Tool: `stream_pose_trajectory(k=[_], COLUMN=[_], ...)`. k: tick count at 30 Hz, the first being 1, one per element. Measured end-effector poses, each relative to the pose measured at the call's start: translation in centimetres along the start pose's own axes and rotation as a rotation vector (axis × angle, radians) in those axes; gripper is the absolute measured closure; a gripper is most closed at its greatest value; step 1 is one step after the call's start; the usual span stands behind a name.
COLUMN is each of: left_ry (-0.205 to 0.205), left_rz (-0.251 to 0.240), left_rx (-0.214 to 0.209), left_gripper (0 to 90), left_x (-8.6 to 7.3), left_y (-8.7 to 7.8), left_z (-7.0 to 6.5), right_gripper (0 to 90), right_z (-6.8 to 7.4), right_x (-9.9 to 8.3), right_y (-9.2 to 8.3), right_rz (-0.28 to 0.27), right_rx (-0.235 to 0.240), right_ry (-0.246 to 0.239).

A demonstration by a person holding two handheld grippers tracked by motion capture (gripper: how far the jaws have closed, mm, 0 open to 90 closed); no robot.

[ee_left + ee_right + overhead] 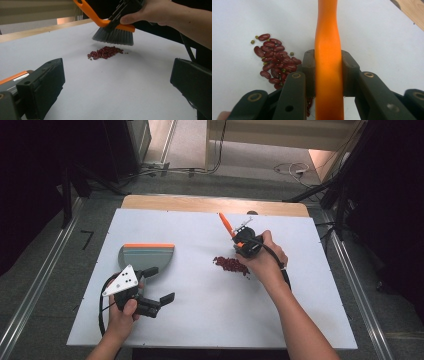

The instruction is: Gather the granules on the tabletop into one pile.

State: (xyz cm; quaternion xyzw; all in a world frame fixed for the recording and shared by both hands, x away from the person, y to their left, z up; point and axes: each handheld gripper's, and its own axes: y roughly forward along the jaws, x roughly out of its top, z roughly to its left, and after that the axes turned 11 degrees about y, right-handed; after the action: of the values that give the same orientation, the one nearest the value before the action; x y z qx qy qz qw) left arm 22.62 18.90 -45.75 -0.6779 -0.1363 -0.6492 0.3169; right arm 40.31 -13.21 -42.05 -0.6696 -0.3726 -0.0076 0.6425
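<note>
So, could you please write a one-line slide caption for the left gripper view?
Orange-handled brush, clamped in the right hand-held gripper, poised above a pile of red beans on the white table.

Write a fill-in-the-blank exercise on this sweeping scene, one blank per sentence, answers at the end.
1. The right claw is shut on the brush's ____ handle.
2. The brush hangs over a pile of dark red ____ on the table.
3. The left claw, with nothing between its jaws, is ____.
4. The grey dustpan lies to the ____ of the pile in the high view.

Missing words: orange; beans; open; left
</note>
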Motion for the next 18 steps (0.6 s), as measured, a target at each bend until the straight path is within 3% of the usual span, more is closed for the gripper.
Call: stream_pose_trajectory(k=[6, 12, 18], left_ry=[0.001, 0.0, 0.0], left_rz=[0.001, 0.002, 0.004], left_rx=[0.002, 0.006, 0.008], left_gripper=[0.3, 0.3, 0.3], left_x=[0.0, 0.0, -0.1], left_y=[0.0, -0.1, 0.0], left_z=[0.0, 0.1, 0.1], right_gripper=[68.8, 68.8, 68.8], right_z=[-1.1, -2.8, -4.3], right_x=[-0.7, -1.9, -3.3], right_y=[-1.5, -3.0, -4.0], right_rz=[-0.043, -0.082, -0.102], right_rx=[0.053, 0.162, 0.203], right_ry=[0.019, 0.065, 0.11])
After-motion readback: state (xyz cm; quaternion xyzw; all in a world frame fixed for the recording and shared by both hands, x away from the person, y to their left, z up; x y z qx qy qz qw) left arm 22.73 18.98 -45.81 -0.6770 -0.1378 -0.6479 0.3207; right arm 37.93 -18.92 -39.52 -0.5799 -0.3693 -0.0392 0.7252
